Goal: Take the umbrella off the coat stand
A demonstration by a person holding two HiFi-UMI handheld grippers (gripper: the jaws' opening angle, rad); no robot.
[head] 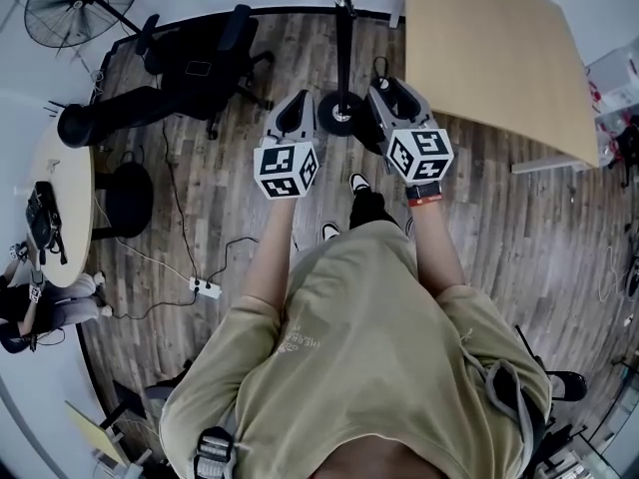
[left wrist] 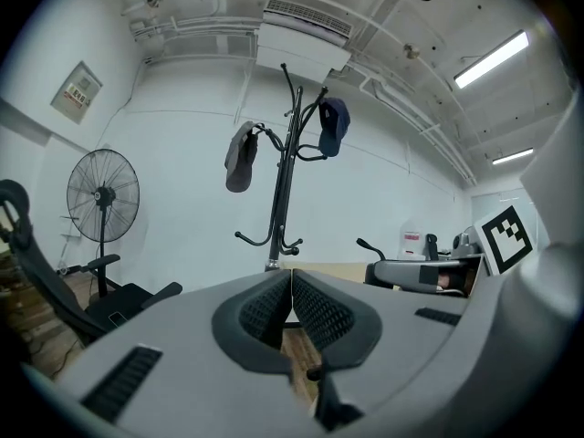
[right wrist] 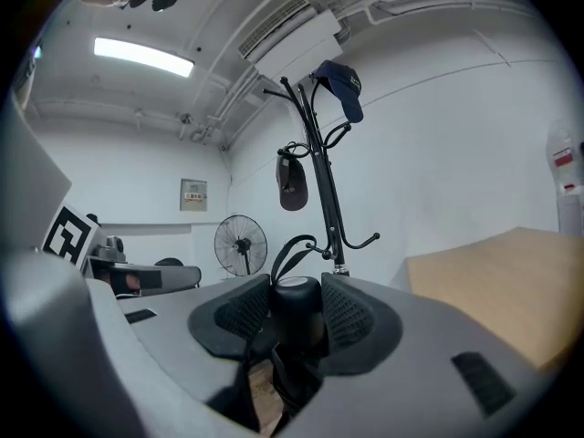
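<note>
Your right claw (right wrist: 294, 292) is clamped on the umbrella (right wrist: 292, 322), low in the centre of the right gripper view. What shows is a stubby, round black handle end with a flat top and a thin black wrist loop (right wrist: 285, 261) arching up from it. The folded body drops away under the claw, mostly hidden. The loop overlaps the lower hooks of the coat stand (right wrist: 324, 185); whether it touches them is unclear. Your left claw (left wrist: 290, 288) is closed and empty.
</note>
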